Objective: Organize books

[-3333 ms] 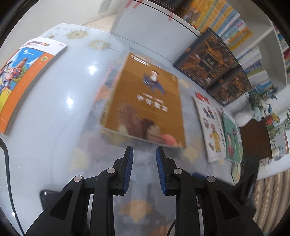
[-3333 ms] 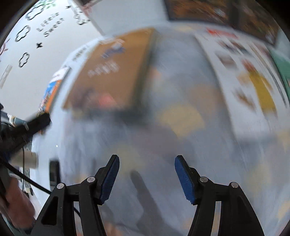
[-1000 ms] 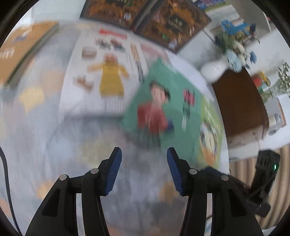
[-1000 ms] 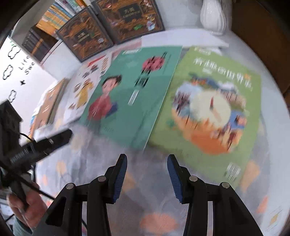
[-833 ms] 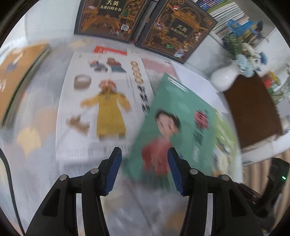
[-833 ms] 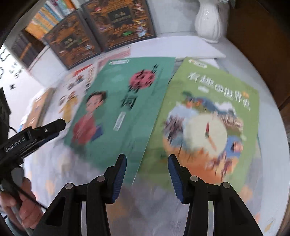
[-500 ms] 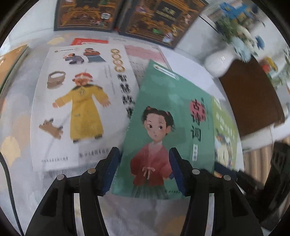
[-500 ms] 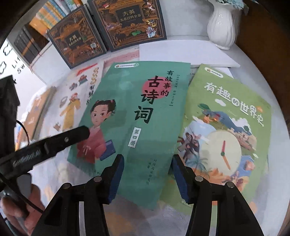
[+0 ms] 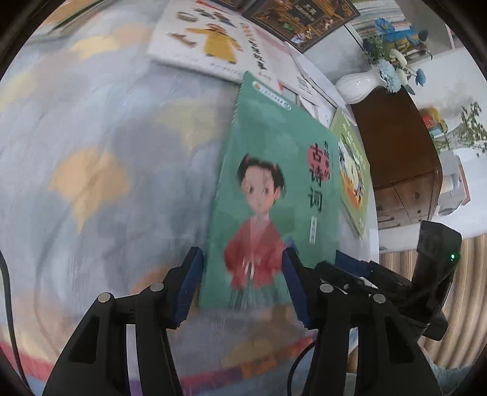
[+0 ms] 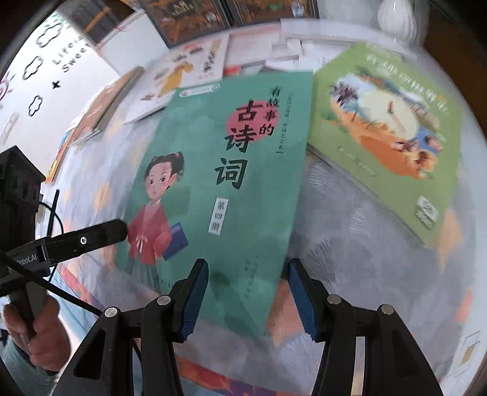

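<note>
A teal book (image 9: 274, 158) with a girl in red on its cover lies flat on the patterned tablecloth (image 9: 91, 152). Its right side overlaps a light-green book (image 10: 386, 106). My left gripper (image 9: 242, 271) hangs over the teal book's near edge with its jaws closing a little and the pads not pressing on the cover. My right gripper (image 10: 248, 289) stands open above the teal book's (image 10: 219, 182) near right corner. In the right wrist view one left finger (image 10: 88, 239) reaches the book's left edge.
A white picture book (image 9: 213, 39) lies beyond the teal one, and dark ornate books (image 9: 304, 18) lean behind it. A white vase (image 9: 356, 85) and a brown cabinet (image 9: 395, 146) stand to the right. A brown book (image 10: 103, 103) lies far left. A hand (image 10: 30, 332) holds the left gripper's handle.
Both grippers have come down close to the teal book's near edge. The book now lies clear of the white picture book. The right jaws stand a little wider than a second ago.
</note>
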A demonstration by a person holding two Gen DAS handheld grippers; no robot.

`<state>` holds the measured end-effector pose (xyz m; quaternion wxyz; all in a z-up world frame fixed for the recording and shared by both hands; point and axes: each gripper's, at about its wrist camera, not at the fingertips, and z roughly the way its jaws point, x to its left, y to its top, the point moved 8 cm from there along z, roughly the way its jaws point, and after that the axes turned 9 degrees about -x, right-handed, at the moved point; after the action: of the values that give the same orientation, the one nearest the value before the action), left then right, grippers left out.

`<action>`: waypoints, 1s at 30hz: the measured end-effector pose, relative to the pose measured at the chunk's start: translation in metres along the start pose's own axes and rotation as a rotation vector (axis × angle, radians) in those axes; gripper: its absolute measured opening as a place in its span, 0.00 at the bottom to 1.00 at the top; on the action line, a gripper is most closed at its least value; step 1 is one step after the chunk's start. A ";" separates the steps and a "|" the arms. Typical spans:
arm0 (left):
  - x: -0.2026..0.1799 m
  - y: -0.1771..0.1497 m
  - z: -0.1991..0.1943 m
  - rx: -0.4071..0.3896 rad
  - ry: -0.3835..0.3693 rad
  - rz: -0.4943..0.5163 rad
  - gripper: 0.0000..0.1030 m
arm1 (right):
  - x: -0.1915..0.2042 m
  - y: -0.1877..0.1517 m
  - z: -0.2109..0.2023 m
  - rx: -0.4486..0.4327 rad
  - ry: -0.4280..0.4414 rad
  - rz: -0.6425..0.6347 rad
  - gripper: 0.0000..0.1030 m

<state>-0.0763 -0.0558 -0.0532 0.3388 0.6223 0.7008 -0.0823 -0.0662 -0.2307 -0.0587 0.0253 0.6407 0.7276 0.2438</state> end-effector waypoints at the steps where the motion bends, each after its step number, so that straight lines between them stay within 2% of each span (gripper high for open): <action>1: 0.002 -0.005 -0.003 -0.009 0.003 -0.016 0.46 | 0.000 -0.003 -0.002 0.012 -0.011 -0.023 0.52; 4: 0.006 -0.011 -0.006 -0.040 0.011 -0.049 0.41 | 0.003 -0.007 -0.004 0.013 -0.015 -0.026 0.52; 11: 0.003 -0.001 -0.003 -0.056 0.000 -0.066 0.41 | 0.012 -0.012 -0.004 -0.038 -0.009 -0.053 0.49; 12: 0.003 -0.001 -0.005 -0.057 -0.031 -0.089 0.41 | 0.010 -0.011 -0.005 -0.044 -0.009 -0.044 0.49; 16: -0.004 0.002 -0.030 -0.083 -0.290 -0.249 0.41 | 0.000 -0.010 -0.007 -0.053 0.040 0.025 0.49; 18: -0.012 0.003 -0.034 -0.082 -0.368 -0.286 0.41 | -0.002 -0.010 -0.007 -0.053 0.062 0.054 0.49; 20: -0.013 0.002 -0.029 -0.076 -0.353 -0.286 0.41 | -0.001 -0.010 -0.007 -0.055 0.061 0.052 0.50; 21: -0.011 0.001 -0.022 -0.070 -0.311 -0.269 0.41 | 0.000 -0.011 -0.006 -0.057 0.056 0.040 0.50; 24: -0.009 -0.004 -0.004 -0.045 -0.221 -0.233 0.22 | 0.004 -0.011 -0.005 -0.065 0.044 0.026 0.50; 25: -0.009 -0.004 0.003 -0.044 -0.196 -0.227 0.18 | 0.004 -0.011 -0.005 -0.068 0.045 0.032 0.50; 28: -0.017 0.001 0.016 -0.054 -0.167 -0.219 0.12 | 0.001 -0.009 -0.007 -0.063 0.060 0.051 0.49; 30: -0.023 0.004 0.018 -0.052 -0.193 -0.246 0.12 | -0.004 -0.007 -0.009 -0.043 0.084 0.087 0.49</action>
<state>-0.0662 -0.0832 -0.0527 0.4079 0.5120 0.7378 -0.1647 -0.0750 -0.2382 -0.0545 -0.0024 0.6603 0.6940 0.2870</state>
